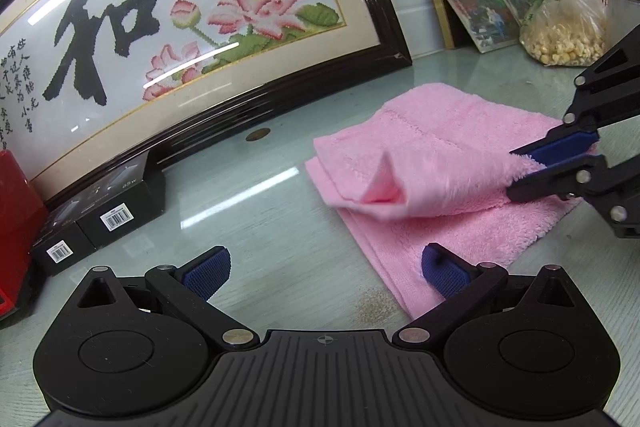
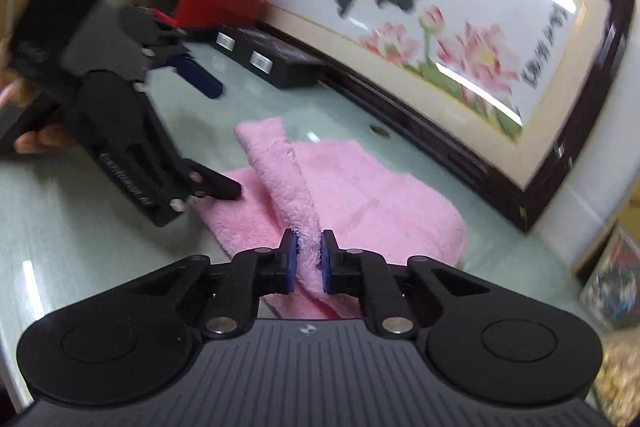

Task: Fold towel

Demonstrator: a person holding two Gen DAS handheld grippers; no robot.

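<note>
- A pink towel [image 1: 440, 163] lies partly folded on a pale green glass counter [image 1: 260, 211], right of centre in the left wrist view.
- The right claw [image 2: 309, 261] is clamped on a raised fold of the towel; pink pile fills the narrow gap between its blue pads [image 2: 291, 259]. From the left wrist view this claw [image 1: 520, 169] enters from the right edge, its body cut off by the frame.
- The lifted fold runs as a ridge away from the right claw, over the flat layers beneath; one corner droops toward the near left.
- The left claw [image 1: 326, 273] has its fingers wide apart and grips nothing. Its right pad [image 1: 444, 273] is over the towel's near edge; whether it touches cannot be told.
- In the right wrist view the left claw [image 2: 218, 143] is motion-blurred, and the hand [image 2: 36, 139] holding it is mostly hidden.
- A framed lotus cross-stitch [image 1: 168, 27] leans at the far side, its ends cut off.
- Black barcoded boxes [image 1: 96, 215] lie at its foot, beside a red box [image 1: 16, 211].
- A tied plastic bag [image 1: 564, 27] of pale lumps sits far right; contents unclear.
</note>
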